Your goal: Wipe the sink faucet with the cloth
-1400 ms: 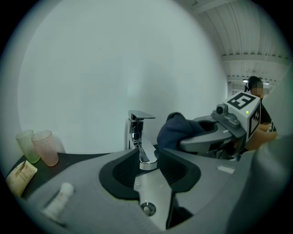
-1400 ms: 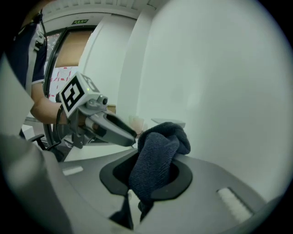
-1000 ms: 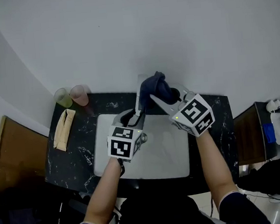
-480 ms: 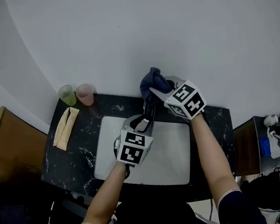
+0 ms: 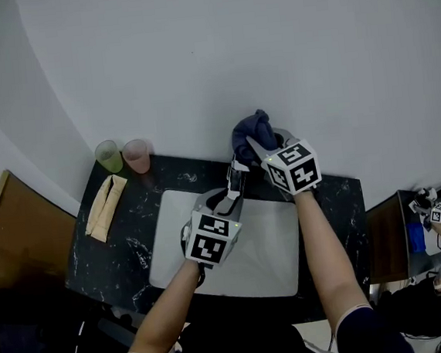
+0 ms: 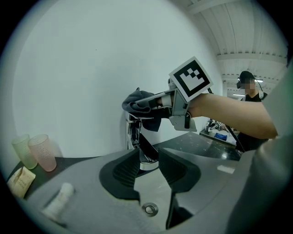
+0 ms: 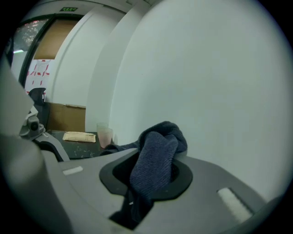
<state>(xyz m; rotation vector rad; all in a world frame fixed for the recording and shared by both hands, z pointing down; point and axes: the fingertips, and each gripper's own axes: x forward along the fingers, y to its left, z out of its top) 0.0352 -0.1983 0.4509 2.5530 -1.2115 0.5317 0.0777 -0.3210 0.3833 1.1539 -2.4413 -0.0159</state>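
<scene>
Step in hand: wiping faucet (image 6: 134,133) top. Your right gripper (image 5: 258,146): jaws clenched on cloth (image 5: 248,127). Left gripper (image 6: 149,168): jaws clamping the spout. Next, likely: draw cloth down the neck.

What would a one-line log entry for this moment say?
left gripper: clamps faucet | right gripper: grips cloth | cloth: on faucet top

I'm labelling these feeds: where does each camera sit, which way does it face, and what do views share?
Head view: on the person's head, looking steeply down at sink and faucet; both forearms, left gripper, right gripper show.
Left gripper view: rides that gripper, looking along its fingers closed on the faucet; right gripper and forearm show.
Right gripper view: rides that gripper, facing the wall; its fingers pinch the cloth.
Shared: all show the cloth and pink cup.
</scene>
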